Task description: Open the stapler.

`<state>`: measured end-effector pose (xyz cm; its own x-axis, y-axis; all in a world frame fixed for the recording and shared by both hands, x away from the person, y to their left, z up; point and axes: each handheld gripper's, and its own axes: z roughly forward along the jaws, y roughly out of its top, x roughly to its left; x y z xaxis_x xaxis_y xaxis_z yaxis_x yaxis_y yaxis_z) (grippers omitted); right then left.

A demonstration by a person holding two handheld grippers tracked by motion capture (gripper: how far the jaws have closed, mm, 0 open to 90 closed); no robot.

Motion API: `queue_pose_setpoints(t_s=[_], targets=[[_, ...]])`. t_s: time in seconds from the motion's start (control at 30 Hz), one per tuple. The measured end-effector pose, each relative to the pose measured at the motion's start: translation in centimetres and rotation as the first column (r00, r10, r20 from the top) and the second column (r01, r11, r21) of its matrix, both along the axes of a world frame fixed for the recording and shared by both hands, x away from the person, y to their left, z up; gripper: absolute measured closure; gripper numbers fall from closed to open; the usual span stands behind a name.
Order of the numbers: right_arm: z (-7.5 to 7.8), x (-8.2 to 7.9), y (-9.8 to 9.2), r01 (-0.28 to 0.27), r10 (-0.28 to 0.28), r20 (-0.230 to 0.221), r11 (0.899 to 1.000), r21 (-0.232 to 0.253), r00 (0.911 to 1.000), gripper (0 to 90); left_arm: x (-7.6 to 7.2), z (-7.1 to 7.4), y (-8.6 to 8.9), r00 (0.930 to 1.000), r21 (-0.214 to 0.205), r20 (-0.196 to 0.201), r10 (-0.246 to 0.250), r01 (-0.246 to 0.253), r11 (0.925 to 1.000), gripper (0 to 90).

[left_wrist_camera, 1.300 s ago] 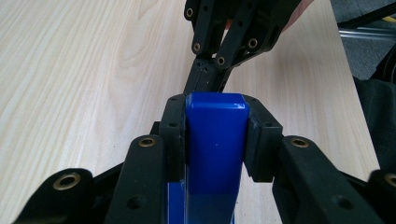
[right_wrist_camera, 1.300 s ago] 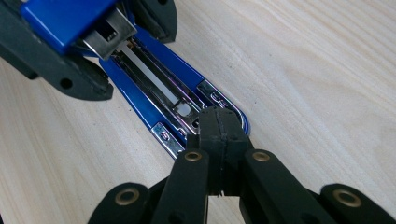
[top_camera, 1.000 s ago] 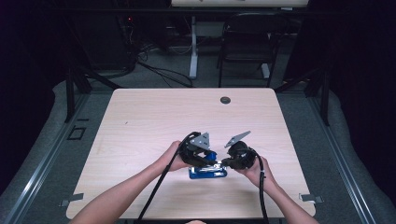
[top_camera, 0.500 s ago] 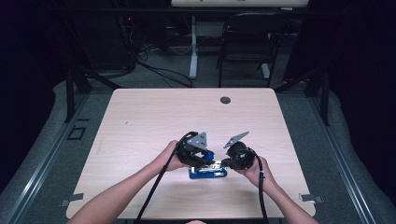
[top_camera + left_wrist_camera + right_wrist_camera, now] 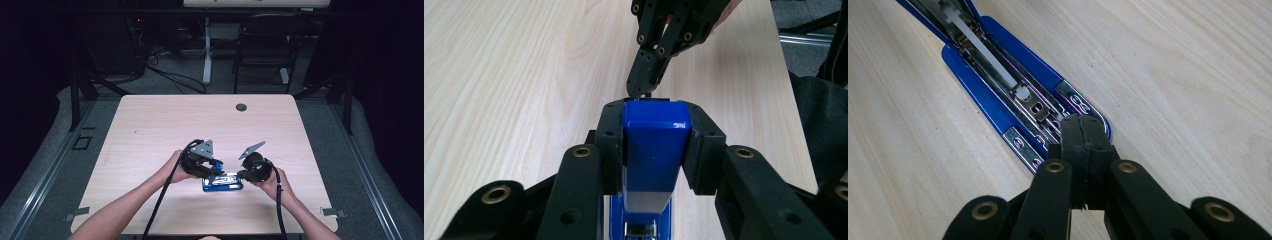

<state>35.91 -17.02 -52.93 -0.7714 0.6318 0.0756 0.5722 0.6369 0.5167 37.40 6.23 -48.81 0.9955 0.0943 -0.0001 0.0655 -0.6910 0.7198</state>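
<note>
A blue stapler lies near the table's front edge, hinged open. My left gripper is shut on its blue top cover, one pad on each side, holding that cover raised off the base. The metal staple channel and blue base lie exposed on the wood. My right gripper is shut with nothing between its jaws, and its tips rest on the front end of the base. In the left gripper view, the right gripper points down just beyond the cover.
The light wooden table has a small round dark grommet near its far edge. A chair and cables stand on the floor beyond. Both forearms come in from the near edge.
</note>
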Motion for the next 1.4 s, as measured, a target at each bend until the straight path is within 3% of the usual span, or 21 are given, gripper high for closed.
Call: queue_pose_setpoints(t_s=[1.03,1.4], targets=[[-0.1,-0.1,0.3,0.009,-0.009,0.010,1.000,-0.018,0.9999,90.0,-0.3,-0.4,4.2,0.9981,-0.032,-0.040,0.046,-0.047,0.9984,66.0],[-0.2,-0.1,0.4,0.011,-0.011,0.004,1.000,-0.019,0.9999,90.0,-0.6,-0.9,6.0,0.9953,-0.017,-0.062,0.075,-0.076,0.9969,65.8]])
